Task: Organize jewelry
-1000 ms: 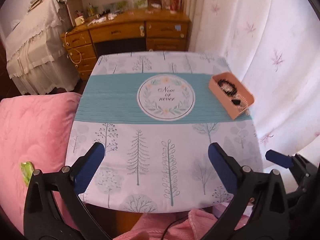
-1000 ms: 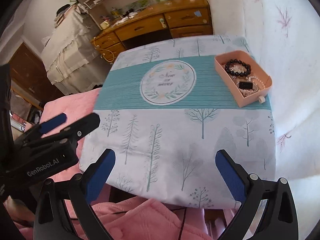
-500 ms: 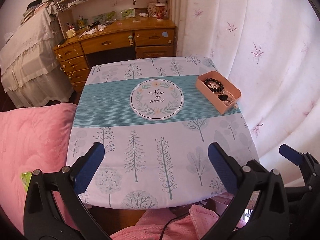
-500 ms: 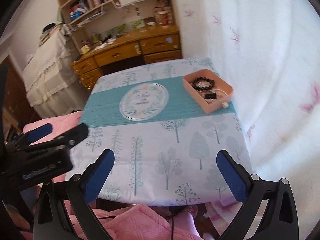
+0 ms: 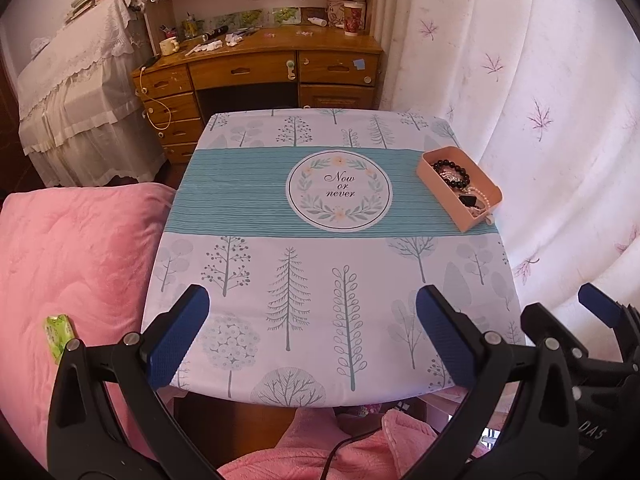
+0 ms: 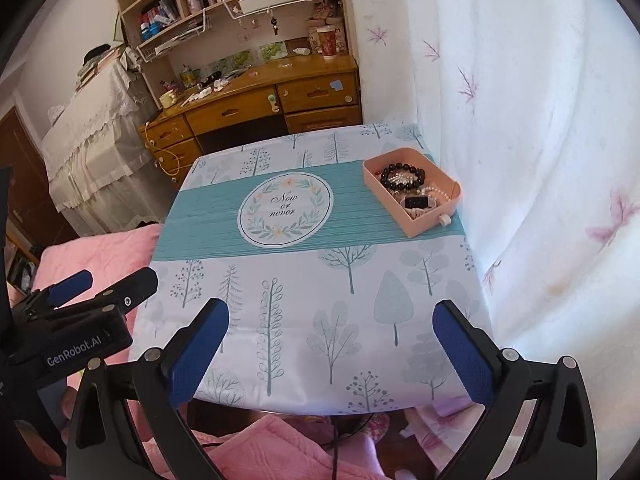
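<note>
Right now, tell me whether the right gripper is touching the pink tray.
Apart. The right wrist view shows the right gripper open over the table's near edge, with a wide stretch of tablecloth between its fingers and the pink tray.

The tablecloth [image 6: 320, 280] lies flat and bare across the near and middle table. Only the pink jewelry tray [image 6: 412, 220] sits on it, right beside the curtain [image 6: 540, 200].
</note>
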Available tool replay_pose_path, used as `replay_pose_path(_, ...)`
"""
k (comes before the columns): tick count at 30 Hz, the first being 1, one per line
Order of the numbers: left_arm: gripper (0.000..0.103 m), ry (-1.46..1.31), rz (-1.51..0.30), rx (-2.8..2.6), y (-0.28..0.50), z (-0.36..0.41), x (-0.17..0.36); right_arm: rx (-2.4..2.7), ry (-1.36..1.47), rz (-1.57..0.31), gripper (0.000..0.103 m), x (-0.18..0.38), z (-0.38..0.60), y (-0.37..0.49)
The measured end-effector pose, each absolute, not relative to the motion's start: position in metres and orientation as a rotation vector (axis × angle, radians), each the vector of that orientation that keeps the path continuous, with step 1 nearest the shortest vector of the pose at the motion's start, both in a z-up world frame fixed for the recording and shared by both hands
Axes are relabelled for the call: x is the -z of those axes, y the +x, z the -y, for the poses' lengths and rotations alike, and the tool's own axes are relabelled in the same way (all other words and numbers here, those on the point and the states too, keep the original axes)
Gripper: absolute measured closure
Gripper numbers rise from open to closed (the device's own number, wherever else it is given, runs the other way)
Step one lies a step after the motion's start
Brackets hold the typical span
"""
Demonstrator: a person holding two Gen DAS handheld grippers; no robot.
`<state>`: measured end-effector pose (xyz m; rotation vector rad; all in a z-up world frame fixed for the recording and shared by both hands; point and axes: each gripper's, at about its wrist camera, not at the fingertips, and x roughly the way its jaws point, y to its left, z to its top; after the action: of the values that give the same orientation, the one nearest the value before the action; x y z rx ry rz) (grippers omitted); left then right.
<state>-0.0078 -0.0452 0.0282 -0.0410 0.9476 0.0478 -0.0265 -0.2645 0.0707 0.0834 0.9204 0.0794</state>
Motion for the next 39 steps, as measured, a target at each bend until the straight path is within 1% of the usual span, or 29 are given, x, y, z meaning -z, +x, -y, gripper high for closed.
replay_pose_path(10,0.000,-0.013,-0.970,-0.038,-0.001,0.050,-0.027,-0.102,0.032,-0.904,0.000,-0.080,0.250,-0.022)
replay_pose_path(39,0.000,0.006,-0.970,-0.031,-0.004,0.051,-0.023,-0.088,0.062,-0.938,0.000,-0.067,0.258,-0.019)
